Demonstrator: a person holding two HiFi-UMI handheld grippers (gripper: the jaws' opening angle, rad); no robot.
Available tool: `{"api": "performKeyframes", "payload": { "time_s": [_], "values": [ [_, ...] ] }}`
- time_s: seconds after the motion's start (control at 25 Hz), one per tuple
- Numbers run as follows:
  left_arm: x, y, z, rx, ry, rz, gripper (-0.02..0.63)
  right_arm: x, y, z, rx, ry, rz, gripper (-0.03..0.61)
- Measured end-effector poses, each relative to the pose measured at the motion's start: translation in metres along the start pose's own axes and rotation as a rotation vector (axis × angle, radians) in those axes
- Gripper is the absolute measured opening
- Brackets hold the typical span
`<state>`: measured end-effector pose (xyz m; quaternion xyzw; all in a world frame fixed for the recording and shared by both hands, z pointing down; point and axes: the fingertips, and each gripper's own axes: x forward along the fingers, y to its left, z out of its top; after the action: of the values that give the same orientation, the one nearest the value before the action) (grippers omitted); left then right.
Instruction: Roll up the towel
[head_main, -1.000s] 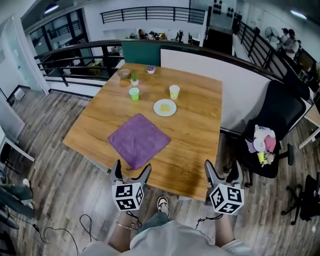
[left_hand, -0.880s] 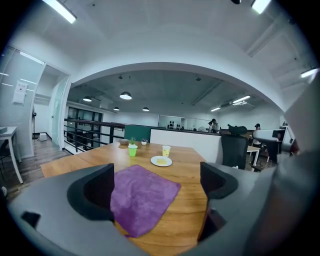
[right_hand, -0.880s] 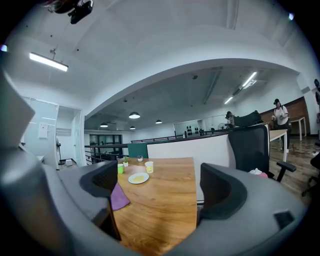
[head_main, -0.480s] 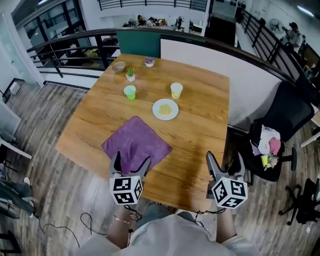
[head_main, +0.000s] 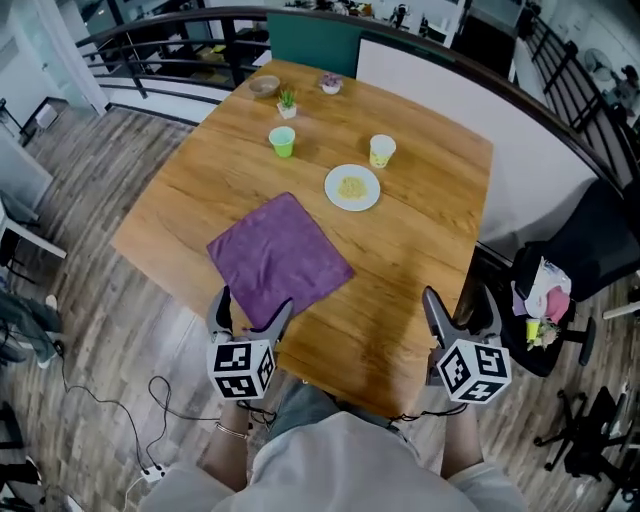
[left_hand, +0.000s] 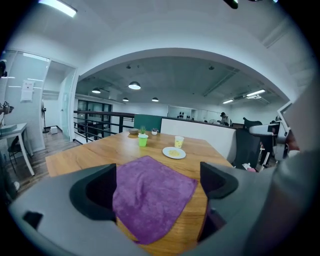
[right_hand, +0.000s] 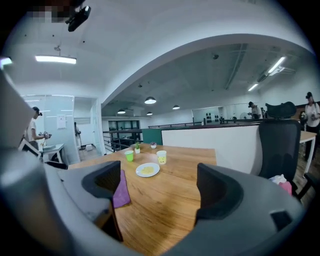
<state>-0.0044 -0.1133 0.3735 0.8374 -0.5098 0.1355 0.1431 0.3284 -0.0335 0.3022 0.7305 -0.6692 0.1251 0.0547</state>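
left fingers: left gripper (head_main: 250, 310) has its jaws spread, pressing on nothing; the towel's near corner shows in the gap between them, no grip yet
right fingers: right gripper (head_main: 460, 312) has its jaws wide, just been closing a little; only bare wood between them, nothing held
towel place: purple towel (head_main: 280, 255) lies flat and unrolled on the table (head_main: 420, 260), left of middle, turned like a diamond, one corner pointing at the near edge
key relation: towel lies straight ahead of the left fingers and well off to the left of the right fingers; left hand is clearly nearer
axis: towel looks about square, no real long axis; the corner-to-corner line runs from the near edge away toward the plate, so a roll would likely start at the near corner or the near-right side
right gripper place: over the near edge toward the near right corner, well apart from the towel; probably has to come left first
step: judged as approach, rolling not yet begun
plate: white plate (head_main: 352, 187) with yellow bits sits near the towel's far corner, apart from it
cups: green cup (head_main: 282, 141) and yellow cup (head_main: 381, 150) stand farther back, clear of the towel
far edge: small plant (head_main: 287, 99) and bowl (head_main: 264, 86) near the far left corner
in the way: nothing between fingers and towel; plate could get nudged if the roll runs far
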Motion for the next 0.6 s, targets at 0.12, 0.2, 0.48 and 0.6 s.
{"api": "performKeyframes", "payload": {
  "time_s": [0.12, 0.2, 0.48, 0.6],
  "values": [
    [-0.009, 0.009, -0.009, 0.011, 0.031, 0.023, 0.526, 0.01, 0.003, 0.001, -0.057, 0.047, 0.064, 0.48],
    [-0.015, 0.014, -0.016, 0.013, 0.049, 0.043, 0.528, 0.018, 0.005, 0.003, -0.093, 0.064, 0.101, 0.48],
    [-0.036, 0.021, -0.043, 0.029, 0.11, 0.067, 0.526, 0.052, 0.038, -0.011, -0.294, 0.169, 0.338, 0.477],
    [-0.044, 0.014, -0.06, 0.103, 0.17, 0.018, 0.51, 0.066, 0.062, -0.031, -0.414, 0.234, 0.475, 0.45]
  ]
}}
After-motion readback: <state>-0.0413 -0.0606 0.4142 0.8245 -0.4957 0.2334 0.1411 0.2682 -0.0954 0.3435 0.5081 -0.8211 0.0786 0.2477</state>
